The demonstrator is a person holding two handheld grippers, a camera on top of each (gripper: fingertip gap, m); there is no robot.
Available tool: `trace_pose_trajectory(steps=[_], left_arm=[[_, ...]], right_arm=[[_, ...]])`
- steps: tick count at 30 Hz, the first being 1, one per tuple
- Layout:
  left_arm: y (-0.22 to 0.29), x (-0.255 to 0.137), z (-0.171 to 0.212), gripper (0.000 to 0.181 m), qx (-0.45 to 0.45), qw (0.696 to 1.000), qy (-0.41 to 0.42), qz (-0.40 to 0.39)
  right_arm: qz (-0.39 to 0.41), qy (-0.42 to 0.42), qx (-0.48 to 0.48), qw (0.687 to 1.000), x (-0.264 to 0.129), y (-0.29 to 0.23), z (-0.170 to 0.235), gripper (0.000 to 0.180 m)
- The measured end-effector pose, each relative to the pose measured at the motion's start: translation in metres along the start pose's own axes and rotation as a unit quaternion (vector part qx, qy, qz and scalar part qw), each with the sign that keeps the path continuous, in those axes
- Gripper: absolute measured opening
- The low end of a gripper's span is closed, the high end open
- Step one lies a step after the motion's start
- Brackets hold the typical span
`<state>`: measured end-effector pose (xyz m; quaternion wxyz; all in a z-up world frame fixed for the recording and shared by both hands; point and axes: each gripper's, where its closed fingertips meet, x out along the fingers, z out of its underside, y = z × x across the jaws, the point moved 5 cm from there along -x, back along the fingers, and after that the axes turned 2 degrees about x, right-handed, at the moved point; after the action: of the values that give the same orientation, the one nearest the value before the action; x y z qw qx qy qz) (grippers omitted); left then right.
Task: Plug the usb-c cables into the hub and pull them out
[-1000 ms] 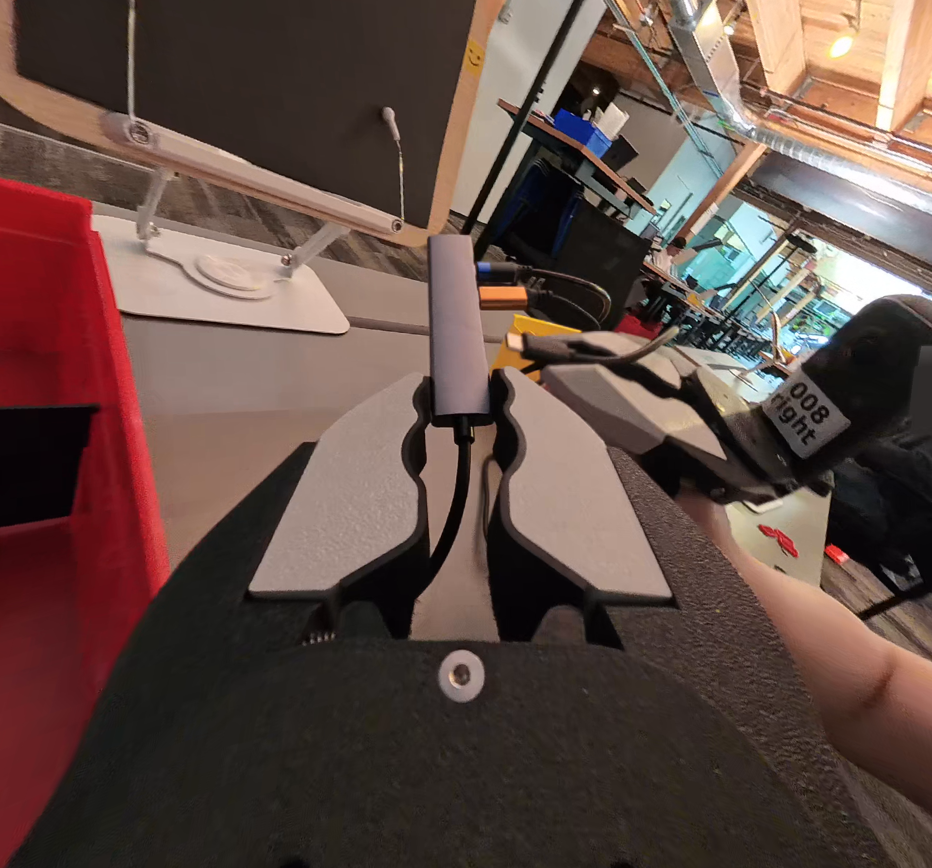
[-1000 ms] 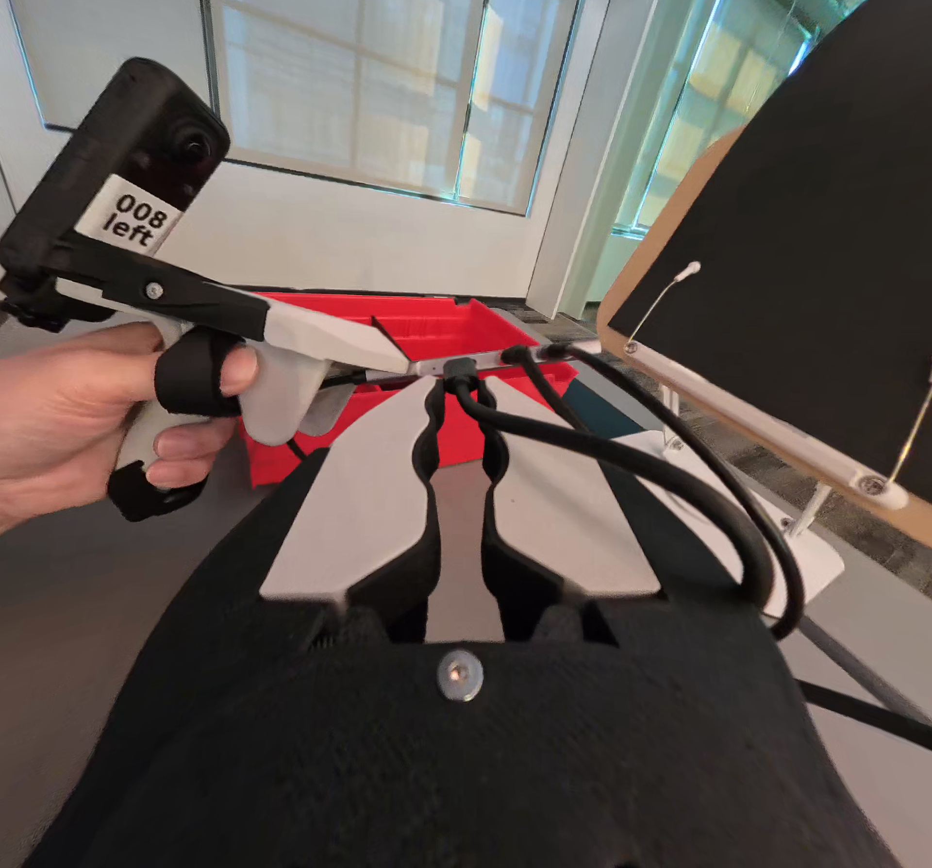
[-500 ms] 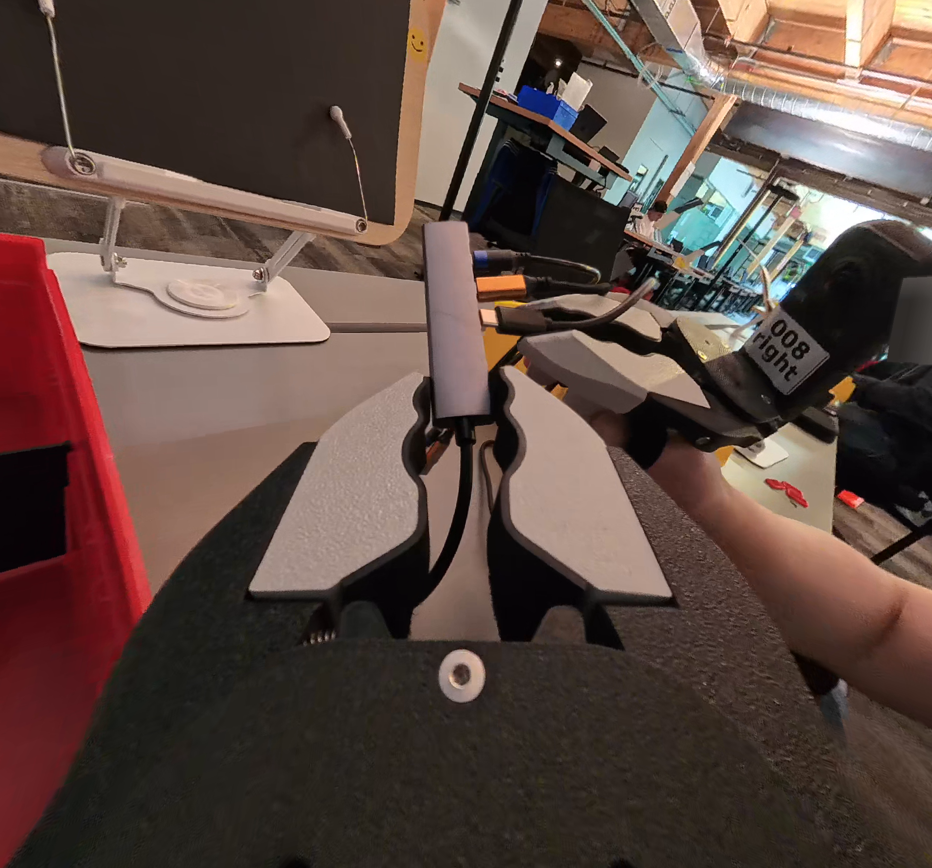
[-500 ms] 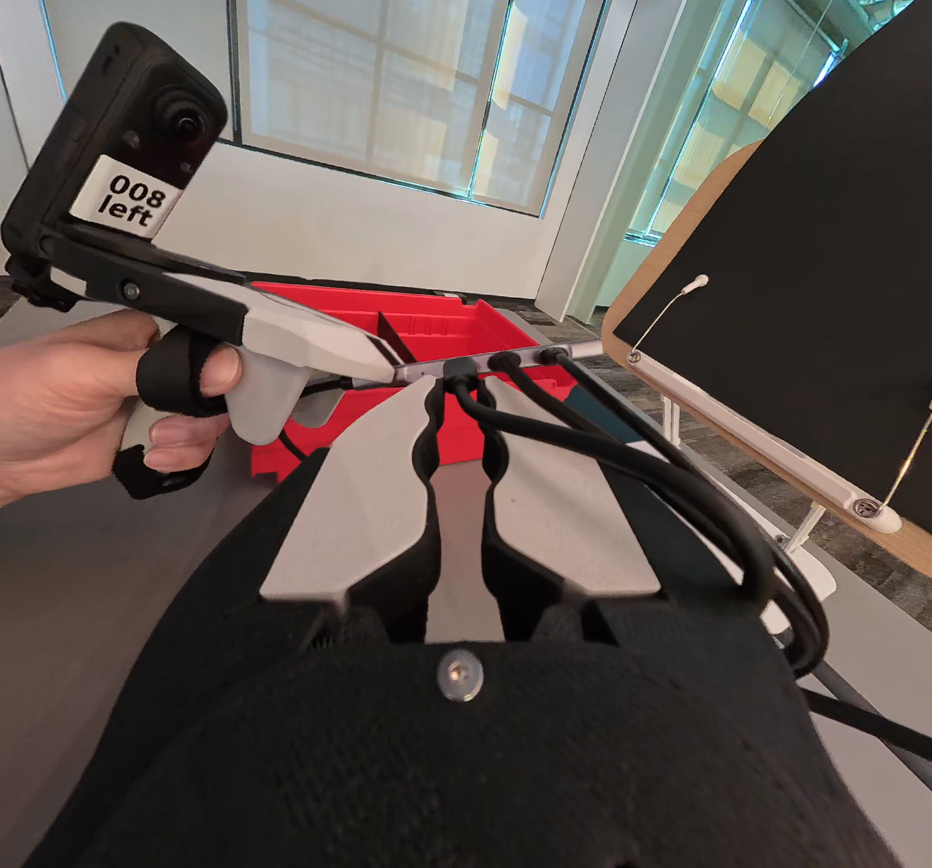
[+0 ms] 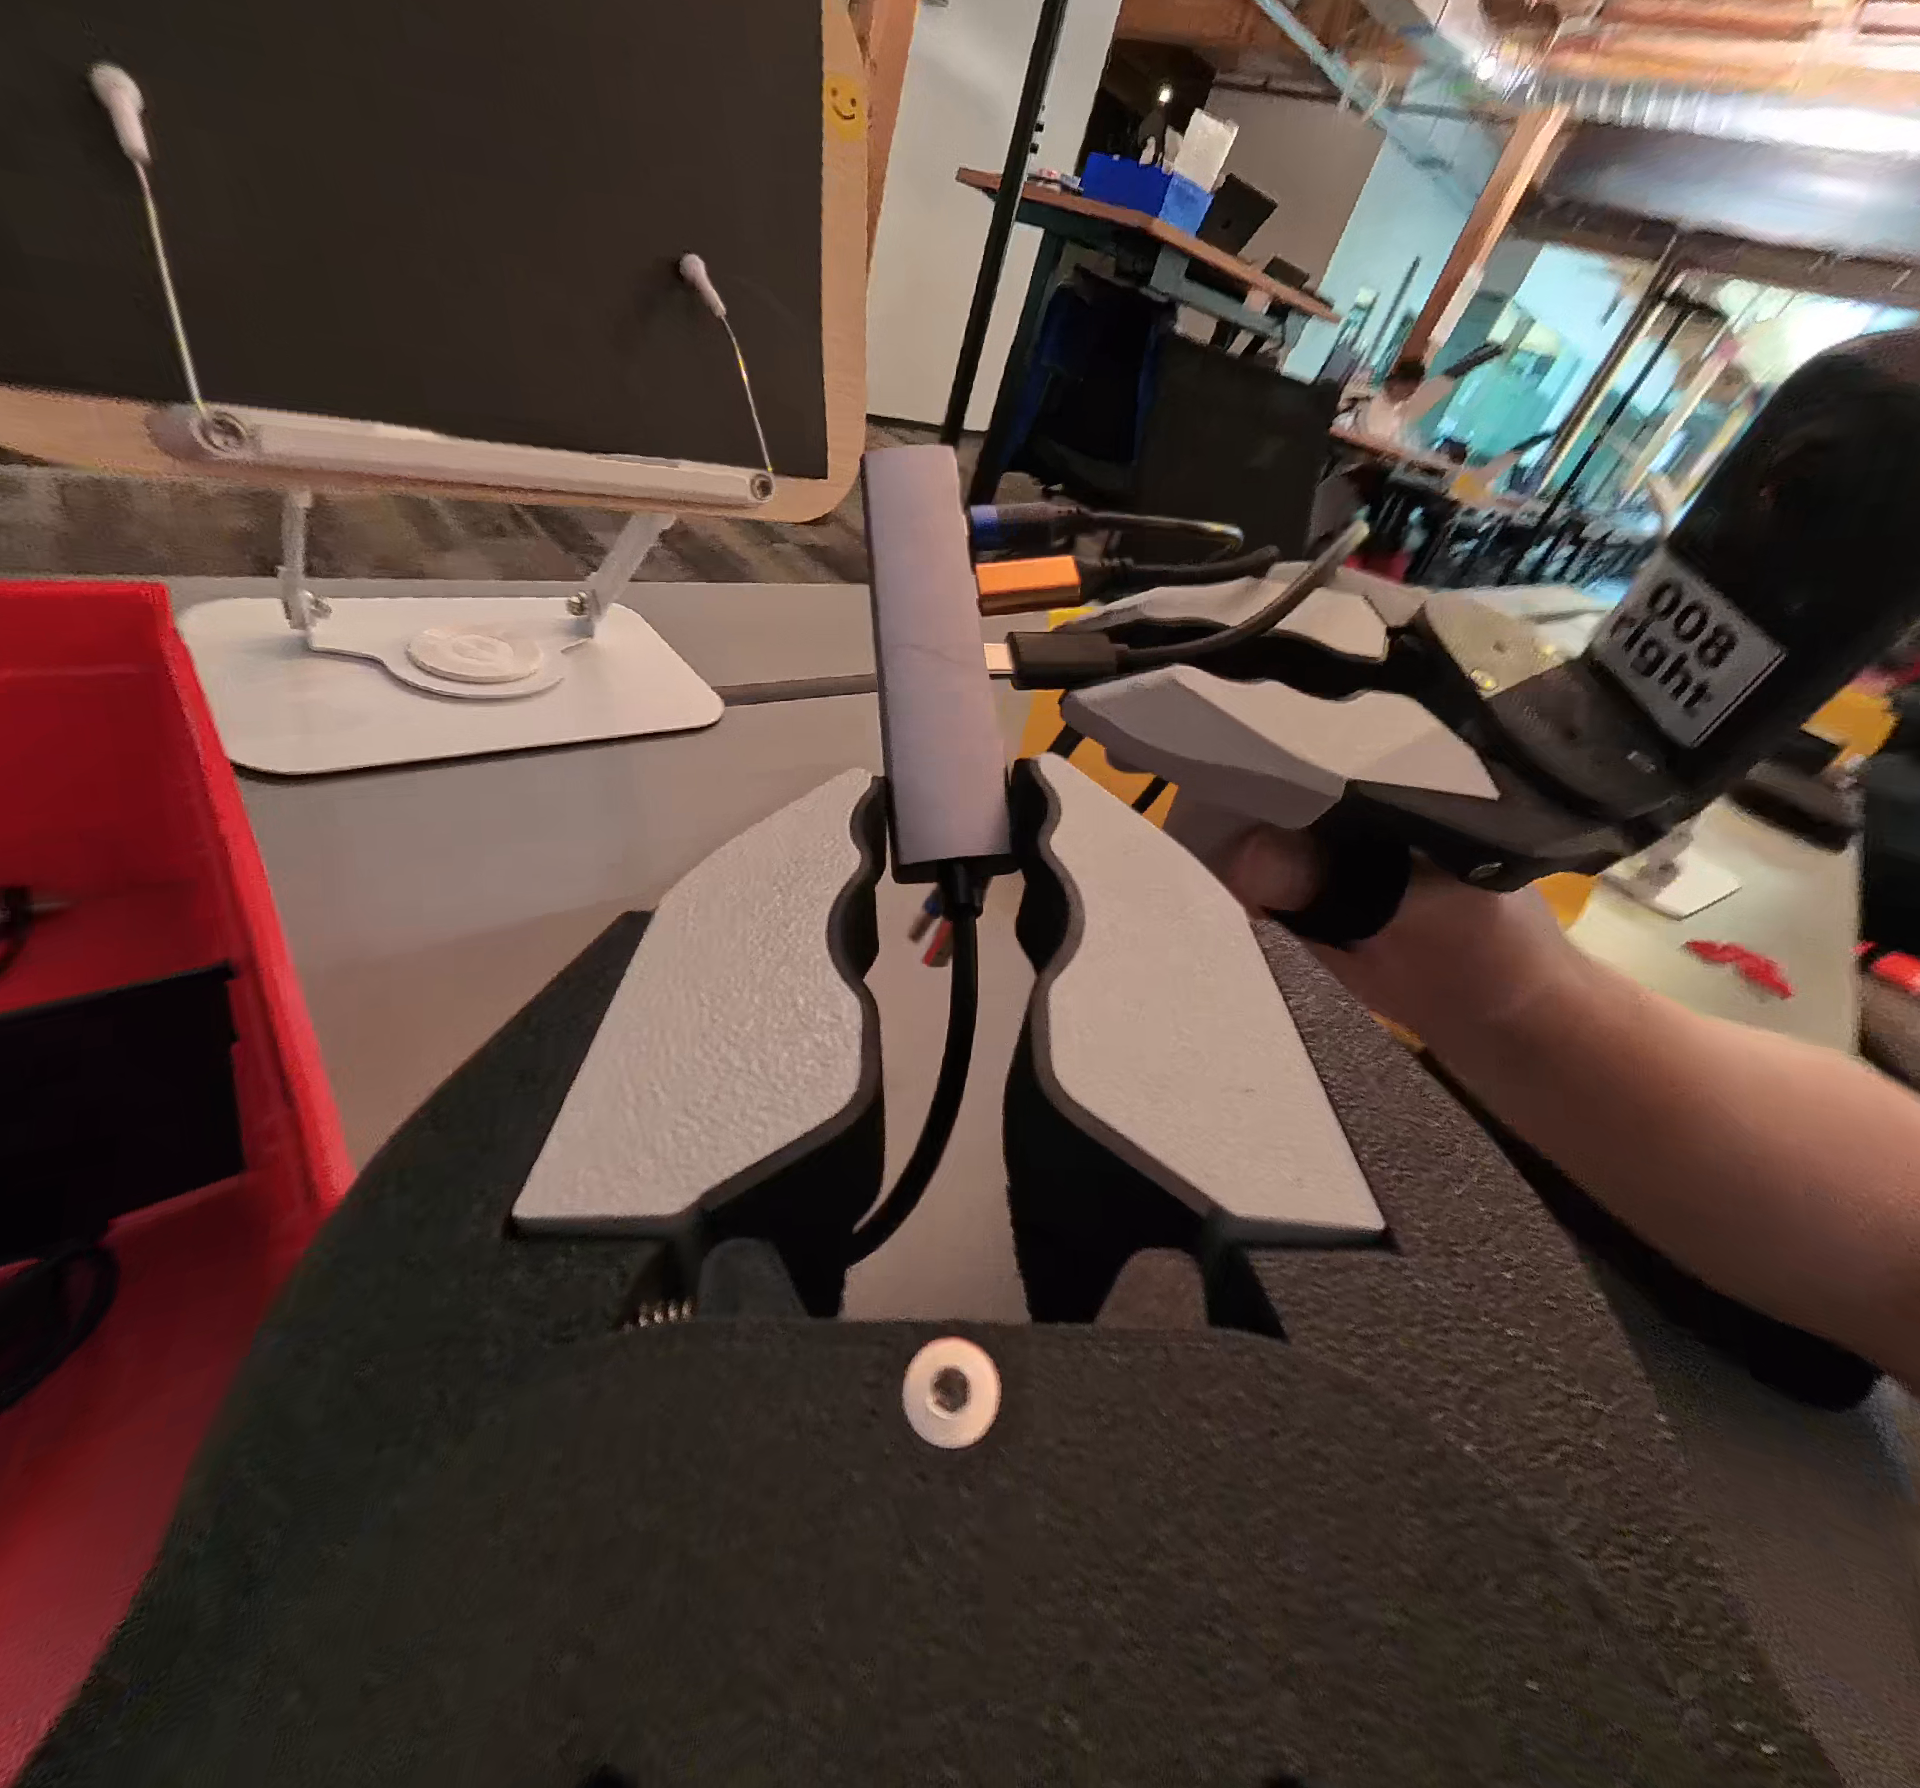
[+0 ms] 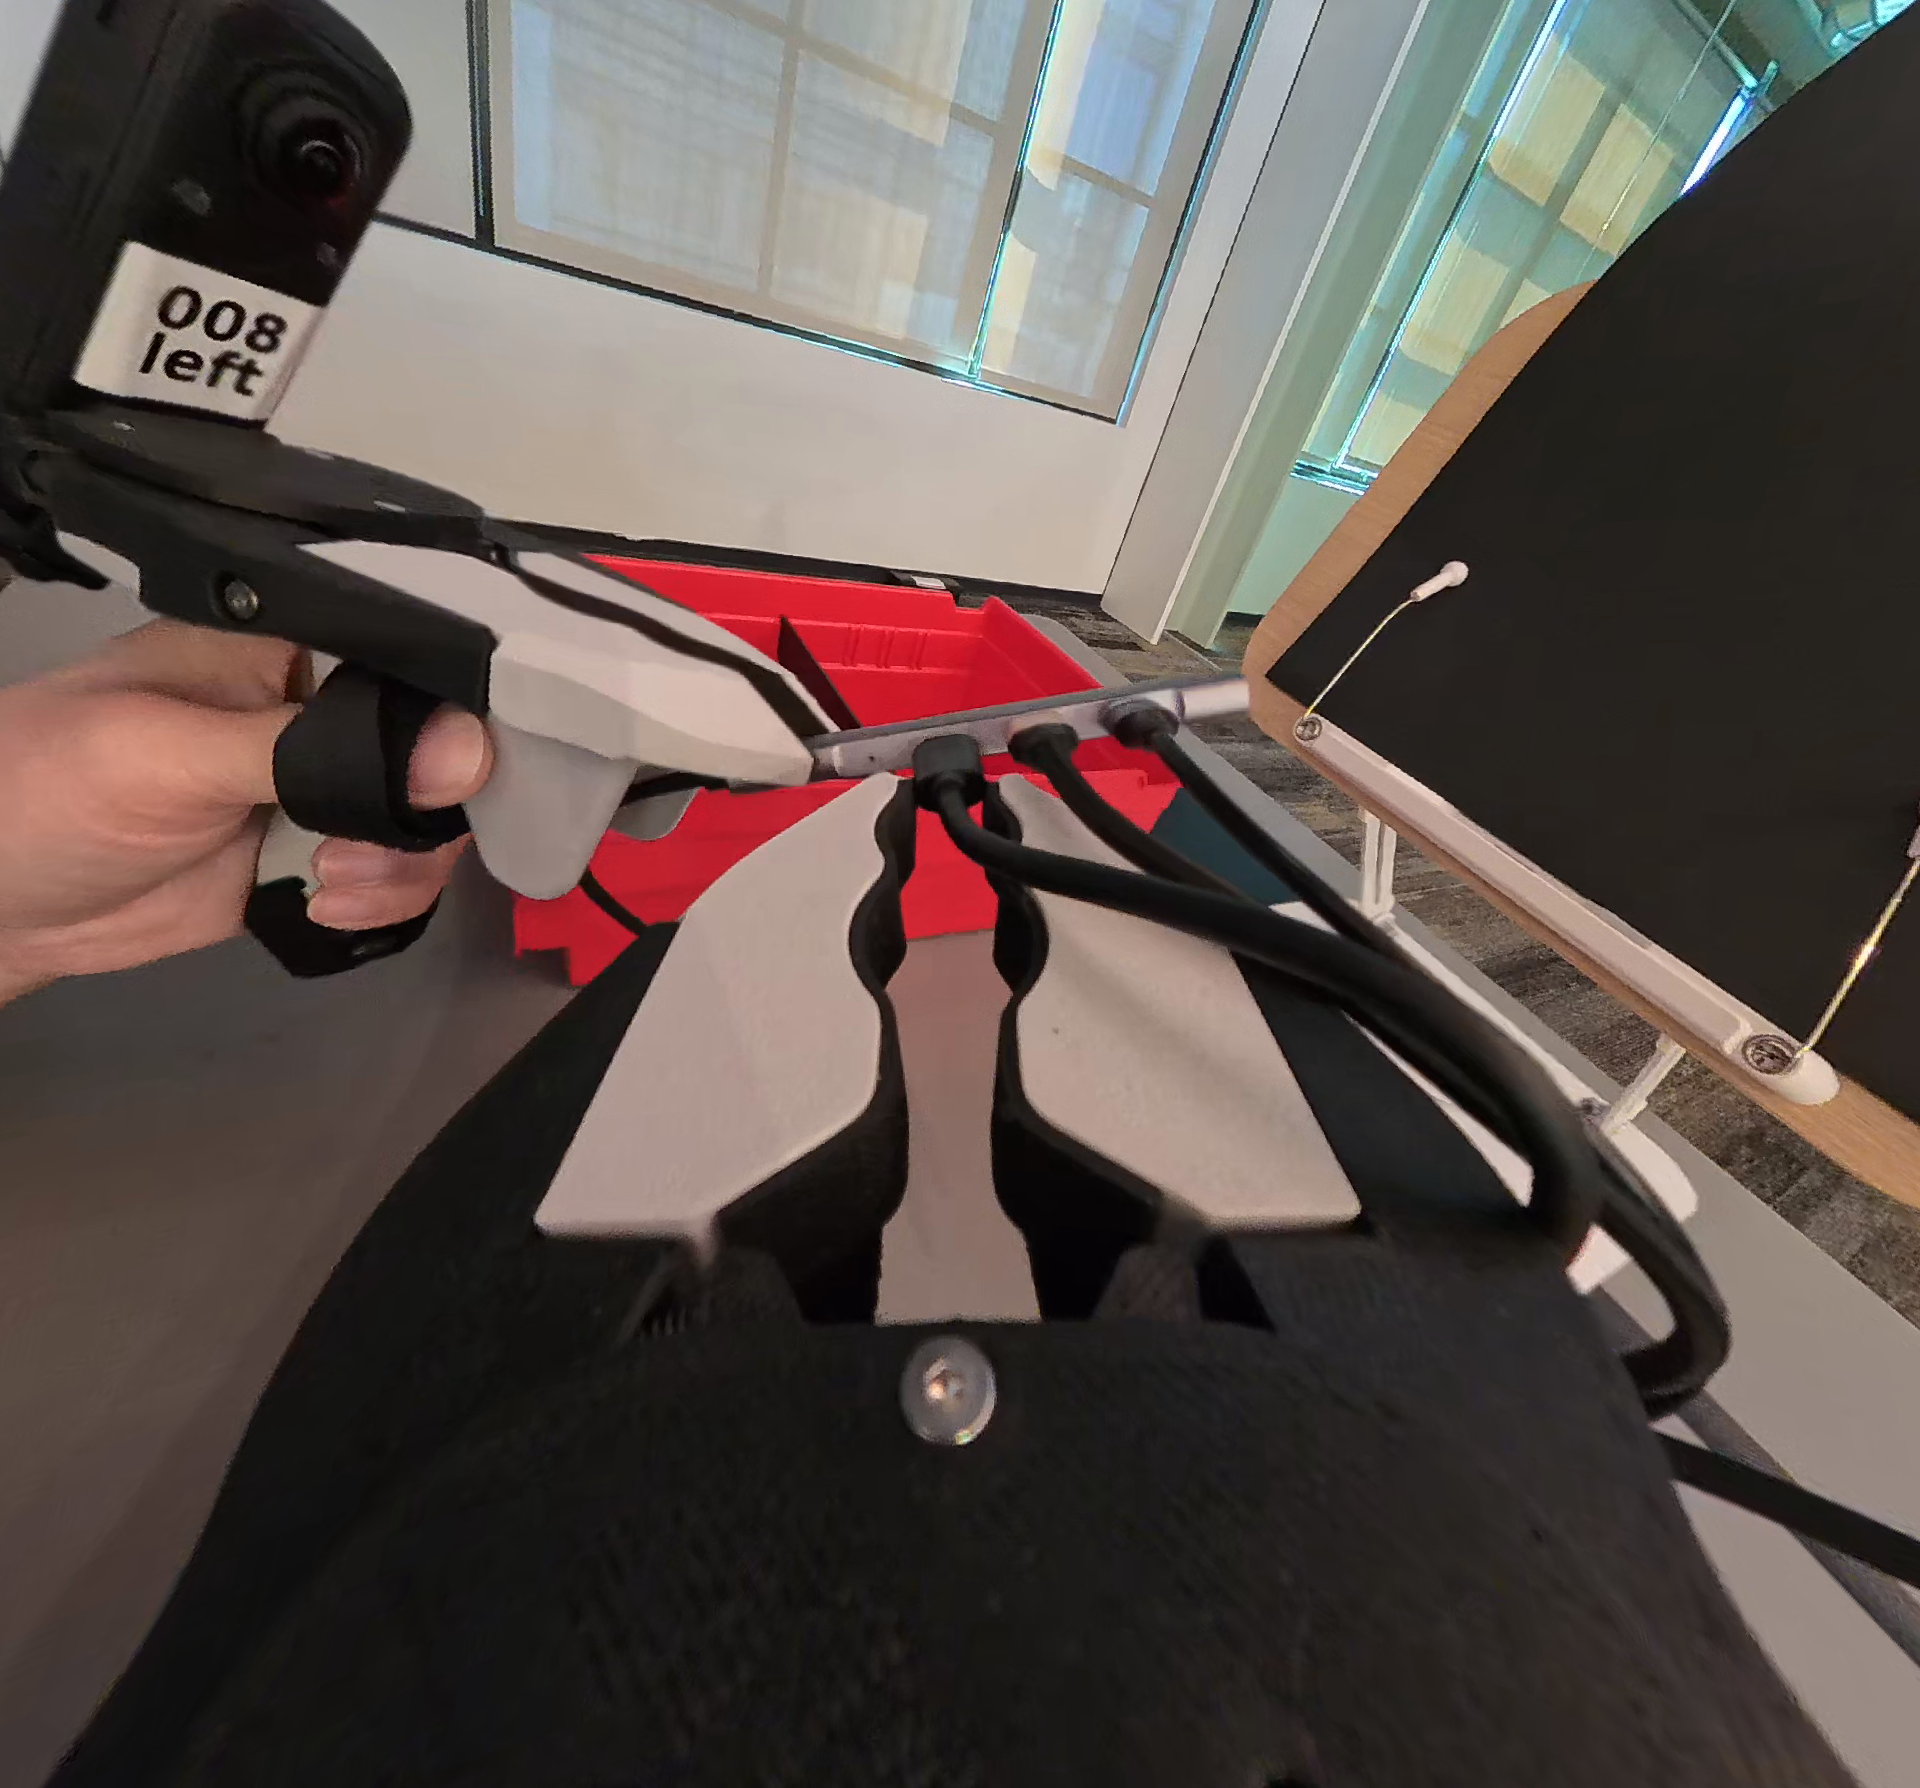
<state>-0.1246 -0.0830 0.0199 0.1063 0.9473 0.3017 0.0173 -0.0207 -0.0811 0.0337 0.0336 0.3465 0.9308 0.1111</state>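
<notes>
Now, nearest the camera, the left gripper stays clamped on the hub, while the right gripper, jaws pinching the black plug, has eased it back so bare metal shows, likely mid-withdrawal, with the orange plug and blue plug beyond seated.

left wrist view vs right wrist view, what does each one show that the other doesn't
Only the left wrist view shows the plug colours: a blue plug, an orange plug and the black plug with bare metal at the hub. Only the right wrist view shows the windows and the cables looping down. Both show the hub held by the left gripper, the right gripper on the black plug, the red bin and the black board.
</notes>
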Motion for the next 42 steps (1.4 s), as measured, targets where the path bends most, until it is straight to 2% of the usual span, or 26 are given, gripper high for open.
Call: trace_pose_trajectory(steps=[4, 11, 14, 19, 23, 24, 27, 31, 38, 42], left_arm=[[0.005, -0.001, -0.001, 0.022, 0.086, 0.995, -0.025, -0.038], [0.012, -0.002, -0.001, 0.023, 0.171, 0.983, -0.043, -0.049], [0.019, -0.004, -0.008, 0.023, 0.159, 0.987, 0.001, -0.026], [0.027, -0.003, -0.014, 0.023, 0.141, 0.989, 0.038, 0.001], [0.023, -0.001, -0.016, 0.045, 0.135, 0.989, 0.058, -0.024], [0.024, 0.001, -0.016, 0.046, 0.130, 0.990, 0.058, -0.017], [0.023, 0.006, -0.015, 0.042, 0.118, 0.992, 0.049, 0.003], [0.027, 0.007, -0.015, 0.029, 0.163, 0.986, 0.037, 0.017], [0.022, 0.001, -0.007, 0.029, 0.274, 0.960, -0.053, -0.021], [0.021, -0.002, -0.003, 0.029, 0.285, 0.956, -0.065, -0.030]], right_arm=[[-0.007, 0.011, 0.010, 1.000, 0.000, 0.000, 0.003, 0.013], [-0.007, 0.062, -0.030, 0.998, -0.004, -0.004, 0.003, 0.012], [0.013, 0.112, -0.074, 0.991, -0.012, -0.007, -0.006, 0.012], [0.030, 0.141, -0.095, 0.985, -0.019, -0.008, -0.013, 0.012], [0.032, 0.146, -0.101, 0.984, -0.019, -0.012, -0.015, 0.013], [0.031, 0.146, -0.104, 0.983, -0.018, -0.013, -0.015, 0.013], [0.034, 0.143, -0.113, 0.983, -0.017, -0.016, -0.013, 0.013], [0.027, 0.144, -0.106, 0.983, -0.017, -0.015, -0.012, 0.012], [-0.017, 0.124, -0.113, 0.986, -0.012, -0.019, -0.003, 0.012], [-0.024, 0.117, -0.131, 0.984, -0.011, -0.021, 0.000, 0.012]])
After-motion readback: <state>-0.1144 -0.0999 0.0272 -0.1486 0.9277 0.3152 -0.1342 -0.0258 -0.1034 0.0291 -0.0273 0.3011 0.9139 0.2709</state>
